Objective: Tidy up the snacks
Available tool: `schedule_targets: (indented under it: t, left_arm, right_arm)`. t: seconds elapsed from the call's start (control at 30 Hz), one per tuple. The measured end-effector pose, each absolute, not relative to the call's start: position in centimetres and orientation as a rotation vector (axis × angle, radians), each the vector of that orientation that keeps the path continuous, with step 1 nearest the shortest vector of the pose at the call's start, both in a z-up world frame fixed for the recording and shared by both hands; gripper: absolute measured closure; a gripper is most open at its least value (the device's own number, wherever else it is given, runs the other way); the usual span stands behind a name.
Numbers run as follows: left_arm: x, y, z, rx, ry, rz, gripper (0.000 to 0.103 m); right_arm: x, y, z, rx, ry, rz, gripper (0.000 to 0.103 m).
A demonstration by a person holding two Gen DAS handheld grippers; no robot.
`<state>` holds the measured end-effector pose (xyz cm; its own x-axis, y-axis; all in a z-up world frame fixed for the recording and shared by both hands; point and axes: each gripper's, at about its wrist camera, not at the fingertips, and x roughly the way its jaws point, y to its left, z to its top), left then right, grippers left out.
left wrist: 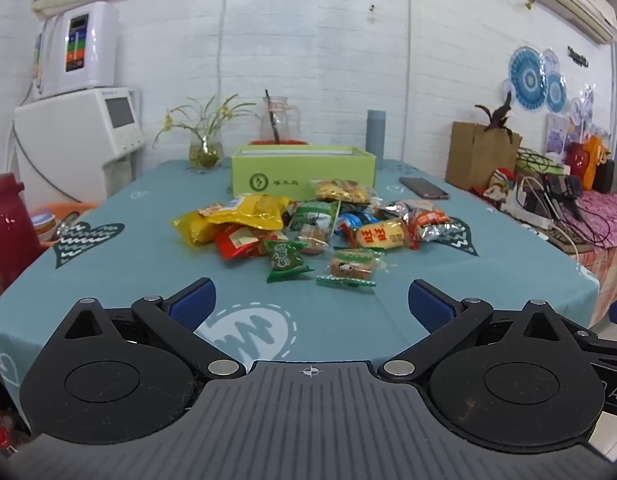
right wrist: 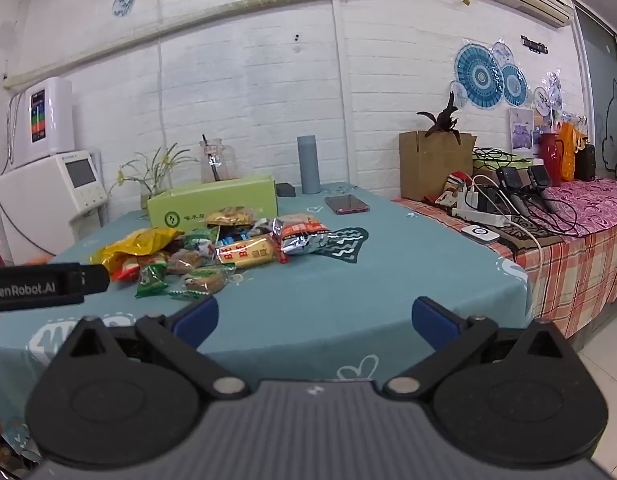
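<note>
A heap of wrapped snacks (left wrist: 308,228) lies mid-table on a teal cloth (left wrist: 128,264): yellow bags (left wrist: 236,218), a green packet (left wrist: 284,260), a brown cake in clear wrap (left wrist: 350,268), a yellow rice-cracker pack (left wrist: 378,234) and a silver-orange packet (left wrist: 426,220). Behind it stands an open light-green box (left wrist: 304,174). My left gripper (left wrist: 310,304) is open and empty, near the table's front edge, short of the heap. My right gripper (right wrist: 314,318) is open and empty over the front right of the table; the heap (right wrist: 212,252) and box (right wrist: 212,204) lie ahead to its left.
A phone (left wrist: 422,188), a grey bottle (left wrist: 375,136), a glass jug (left wrist: 278,122) and a plant vase (left wrist: 204,152) stand at the table's back. A red flask (left wrist: 6,224) is at the left. A side bench with chargers and cables (right wrist: 508,200) runs along the right.
</note>
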<state>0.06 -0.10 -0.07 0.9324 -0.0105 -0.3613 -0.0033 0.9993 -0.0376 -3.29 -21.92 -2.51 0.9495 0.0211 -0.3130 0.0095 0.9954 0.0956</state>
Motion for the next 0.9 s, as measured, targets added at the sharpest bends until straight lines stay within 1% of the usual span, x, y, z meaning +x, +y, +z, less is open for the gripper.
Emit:
schedule_targets:
  t: [0.9]
  left_arm:
    - [0.20, -0.21, -0.80, -0.039, 0.389, -0.011, 0.010]
  right_arm:
    - [-2.67, -21.32, -3.20, 0.085, 0.356, 0.000, 0.000]
